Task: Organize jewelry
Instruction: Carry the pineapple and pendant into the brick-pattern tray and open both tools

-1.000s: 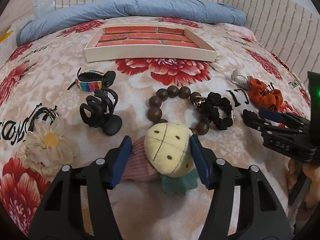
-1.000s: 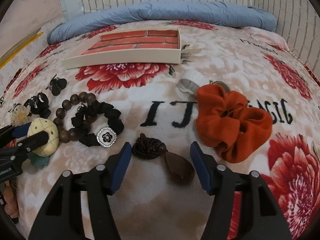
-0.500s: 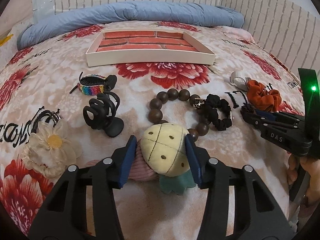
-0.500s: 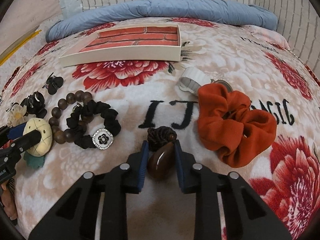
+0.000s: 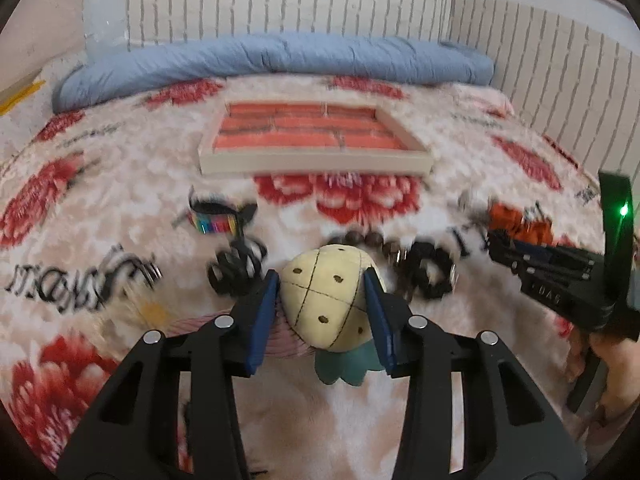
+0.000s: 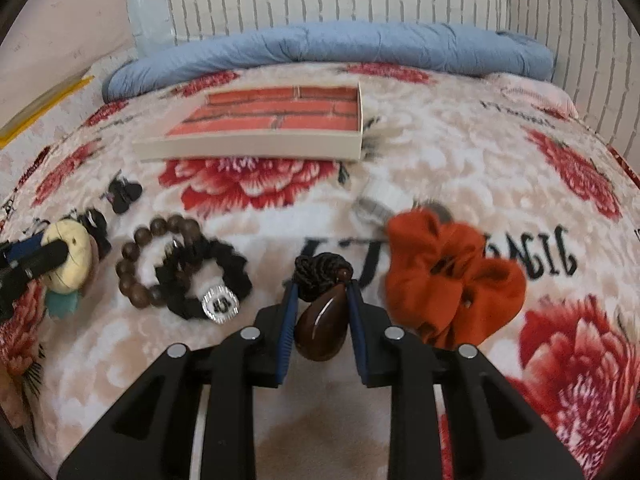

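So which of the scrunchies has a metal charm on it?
The black scrunchie, lying across the wooden bead bracelet; the orange scrunchie is plain fabric.

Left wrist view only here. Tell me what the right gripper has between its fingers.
Observer: The right gripper is shut on a brown teardrop pendant.
Operator: Report where its cord is.
Observer: The dark braided cord sits bunched at the pendant's top, just past the fingertips.
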Motion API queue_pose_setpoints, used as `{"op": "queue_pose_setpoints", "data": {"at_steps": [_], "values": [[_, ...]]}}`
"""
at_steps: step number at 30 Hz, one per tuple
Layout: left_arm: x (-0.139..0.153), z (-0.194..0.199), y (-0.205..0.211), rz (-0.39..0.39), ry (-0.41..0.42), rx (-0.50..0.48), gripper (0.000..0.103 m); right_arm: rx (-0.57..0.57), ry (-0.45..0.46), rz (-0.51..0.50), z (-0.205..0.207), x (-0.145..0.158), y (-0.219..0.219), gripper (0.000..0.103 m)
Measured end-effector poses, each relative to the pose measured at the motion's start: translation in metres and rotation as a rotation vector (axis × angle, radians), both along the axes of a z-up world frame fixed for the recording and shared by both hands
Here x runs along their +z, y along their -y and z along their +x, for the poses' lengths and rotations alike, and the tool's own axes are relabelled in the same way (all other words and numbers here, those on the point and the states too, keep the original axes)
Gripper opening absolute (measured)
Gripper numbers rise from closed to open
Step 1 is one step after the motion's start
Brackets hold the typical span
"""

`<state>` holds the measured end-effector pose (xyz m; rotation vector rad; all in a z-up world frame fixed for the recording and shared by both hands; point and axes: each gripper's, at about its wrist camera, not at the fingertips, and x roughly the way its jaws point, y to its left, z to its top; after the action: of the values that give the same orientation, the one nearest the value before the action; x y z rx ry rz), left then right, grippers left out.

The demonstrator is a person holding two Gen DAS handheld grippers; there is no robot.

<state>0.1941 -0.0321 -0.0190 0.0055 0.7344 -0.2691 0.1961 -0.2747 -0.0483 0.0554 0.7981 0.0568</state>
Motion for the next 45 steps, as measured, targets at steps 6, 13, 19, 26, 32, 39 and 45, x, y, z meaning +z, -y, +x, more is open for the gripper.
{"op": "queue_pose_setpoints", "data": {"at_steps": [6, 13, 19, 26, 32, 39, 45], "values": [[0.047, 0.026, -0.007, -0.045, 0.059, 0.015, 0.041, 0.011, 0.06, 0.034, 0.025, 0.035, 0.006, 0.026], [0.093, 0.105, -0.011, -0.088, 0.075, 0.052, 0.041, 0.007, 0.118, 0.041, 0.092, 0.077, 0.004, 0.026], [0.105, 0.197, 0.002, -0.077, 0.051, 0.05, 0.042, 0.008, 0.096, 0.044, 0.178, 0.085, -0.005, 0.026], [0.064, 0.304, 0.019, -0.017, -0.042, 0.056, 0.042, 0.006, 0.0, 0.057, 0.286, 0.055, -0.018, 0.025], [0.017, 0.369, 0.024, 0.04, -0.117, 0.062, 0.042, -0.014, -0.101, 0.054, 0.347, 0.014, -0.021, 0.025], [-0.022, 0.417, 0.025, 0.057, -0.206, 0.079, 0.042, -0.015, -0.203, 0.02, 0.389, -0.014, -0.029, 0.025], [-0.034, 0.435, 0.021, 0.034, -0.249, 0.077, 0.046, -0.033, -0.254, -0.002, 0.406, -0.026, -0.028, 0.026]]}}
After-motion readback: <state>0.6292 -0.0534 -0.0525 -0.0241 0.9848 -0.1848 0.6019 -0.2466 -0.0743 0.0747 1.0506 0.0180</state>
